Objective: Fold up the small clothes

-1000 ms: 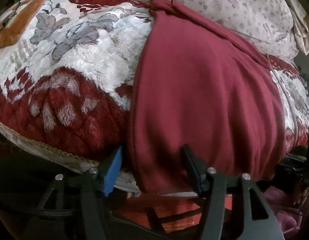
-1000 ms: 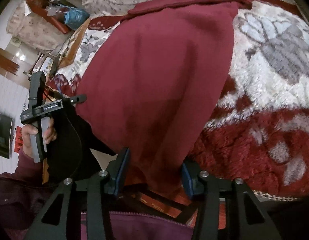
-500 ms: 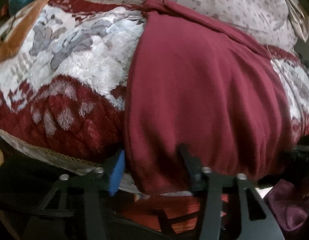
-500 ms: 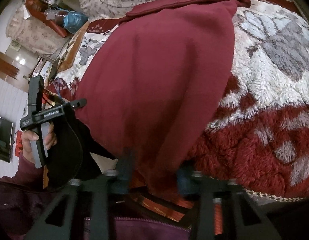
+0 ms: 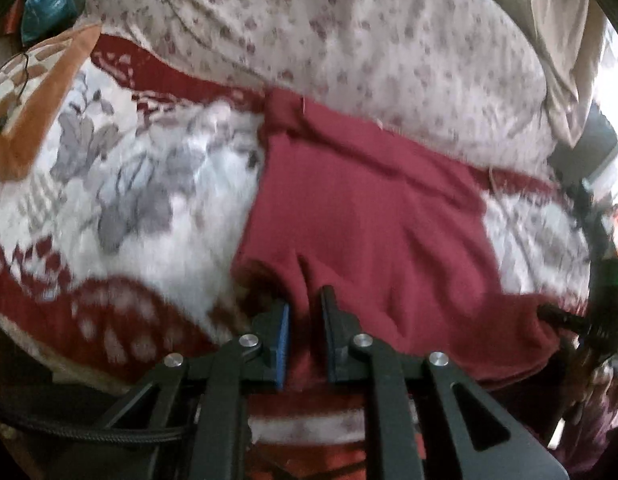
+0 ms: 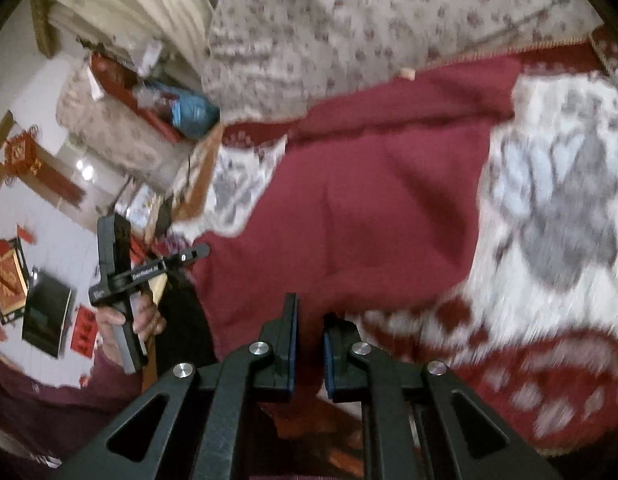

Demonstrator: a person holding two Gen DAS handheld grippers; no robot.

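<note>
Blanket (image 5: pixel 121 208), plush and patterned in red and white flowers, covered the bed and gave me a broad, soft surface for folding, with a floral quilt (image 5: pixel 349 40) heaped along its far side, out of the way. On the blanket lay the maroon garment (image 5: pixel 369 216), spread flat with its far edge against the quilt and its near hem hanging toward me at the bed's edge, which was why I went for that hem. My left gripper (image 5: pixel 305 316) had just been closing, and its jaws pinched a bunched fold of the hem near the garment's left corner. My right gripper (image 6: pixel 309 332) was clamped on the same hem further along, cloth caught between its pads. I held both corners so the edge would stay taut and level as I carried it, I judged, up and over toward the far edge. In the right view my left hand (image 6: pixel 125 320) gripped its handle just beside the garment.
</note>
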